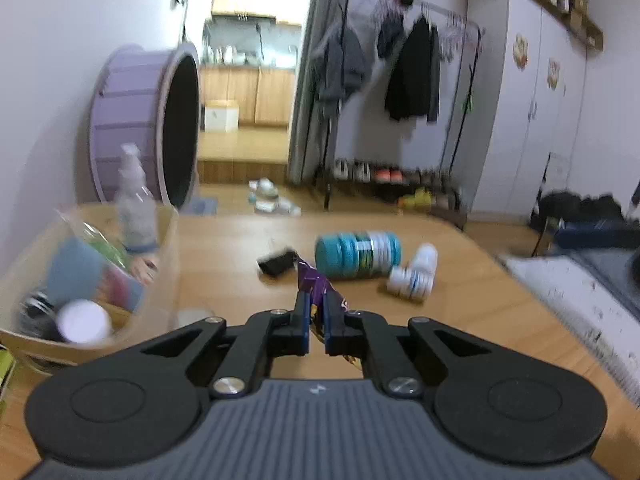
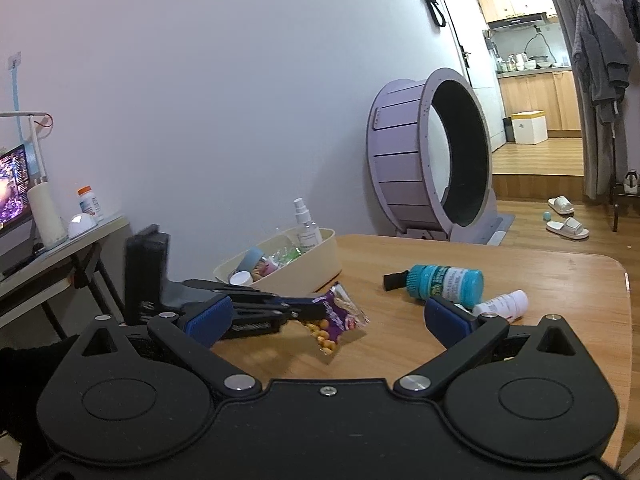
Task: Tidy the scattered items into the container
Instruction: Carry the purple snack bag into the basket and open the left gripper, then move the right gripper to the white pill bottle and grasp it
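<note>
My left gripper [image 1: 316,312] is shut on a purple snack packet [image 1: 316,284] and holds it above the wooden table; the right wrist view shows the packet [image 2: 340,320] hanging from that gripper [image 2: 316,307]. To its left stands the cream container [image 1: 24,340], holding a spray bottle [image 1: 134,200] and several small items. On the table beyond lie a teal bottle [image 1: 358,254], two white bottles [image 1: 416,274] and a small black item [image 1: 276,262]. My right gripper [image 2: 328,315] is open and holds nothing, nearer than the packet, with the container [image 2: 304,268] ahead of it on the left.
A purple cat wheel [image 2: 432,160] stands on the floor beyond the table's far edge. A side desk [image 2: 48,256] with a monitor and bottles is at the left. The table's right edge [image 2: 628,320] is rounded. A clothes rack [image 1: 404,80] stands further back.
</note>
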A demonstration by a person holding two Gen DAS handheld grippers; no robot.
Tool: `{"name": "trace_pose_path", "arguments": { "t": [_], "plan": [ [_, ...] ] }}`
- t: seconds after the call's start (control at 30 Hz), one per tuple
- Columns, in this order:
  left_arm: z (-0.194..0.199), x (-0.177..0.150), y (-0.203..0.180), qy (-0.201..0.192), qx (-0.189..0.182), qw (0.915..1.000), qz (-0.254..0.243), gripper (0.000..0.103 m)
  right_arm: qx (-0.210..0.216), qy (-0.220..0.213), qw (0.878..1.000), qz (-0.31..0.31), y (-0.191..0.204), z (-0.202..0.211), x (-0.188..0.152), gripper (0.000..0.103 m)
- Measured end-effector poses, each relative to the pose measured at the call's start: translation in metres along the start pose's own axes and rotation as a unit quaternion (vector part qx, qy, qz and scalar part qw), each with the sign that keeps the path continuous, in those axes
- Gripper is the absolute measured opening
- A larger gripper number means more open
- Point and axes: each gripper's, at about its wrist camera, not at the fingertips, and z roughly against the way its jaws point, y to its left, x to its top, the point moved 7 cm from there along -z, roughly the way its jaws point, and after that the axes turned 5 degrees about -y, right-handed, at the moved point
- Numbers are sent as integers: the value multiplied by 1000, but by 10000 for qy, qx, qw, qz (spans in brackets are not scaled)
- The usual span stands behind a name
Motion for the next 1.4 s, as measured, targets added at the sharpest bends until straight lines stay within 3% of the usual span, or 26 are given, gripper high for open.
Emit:
{"name": "trace_pose_path", "arguments": {
  "t": [0.2, 0.4, 0.5, 0.67, 0.77, 0.93, 1.0, 1.13, 1.2, 1.4],
  "plan": [
    [37, 30, 27, -571, 175, 9981, 172, 6, 125, -28, 9999, -11, 13, -15, -1, 103],
    [56, 54, 79, -910, 864, 9914, 369, 6, 203, 55, 9998, 45, 25, -27, -7, 103],
    [54, 60, 98, -963, 1224, 9873, 315, 6, 224, 92, 9997, 45, 27, -30, -9, 103],
    [28, 67, 118, -850, 1995, 9754, -384, 6, 214, 171, 9996, 26, 29, -34, -15, 103],
    [6, 63, 127, -617, 2086, 9747, -508, 7, 221, 193, 9996, 35, 31, -36, -17, 103],
    [2, 62, 132, -495, 2165, 9743, -384, 21, 137, 201, 9997, 24, 28, -37, -17, 103],
    [12, 67, 130, -606, 2085, 9759, -215, 29, 109, 188, 9998, 16, 27, -37, -17, 103],
    [27, 66, 110, -690, 1514, 9860, 133, 43, -38, 155, 9999, 17, 20, -35, -15, 103],
    [29, 64, 90, -633, 1122, 9915, 153, 44, -177, 143, 9997, 15, 14, -35, -14, 103],
    [26, 48, 37, -558, 432, 9973, -182, 46, -775, 183, 9967, -179, -16, -34, -16, 103]
  ]
}}
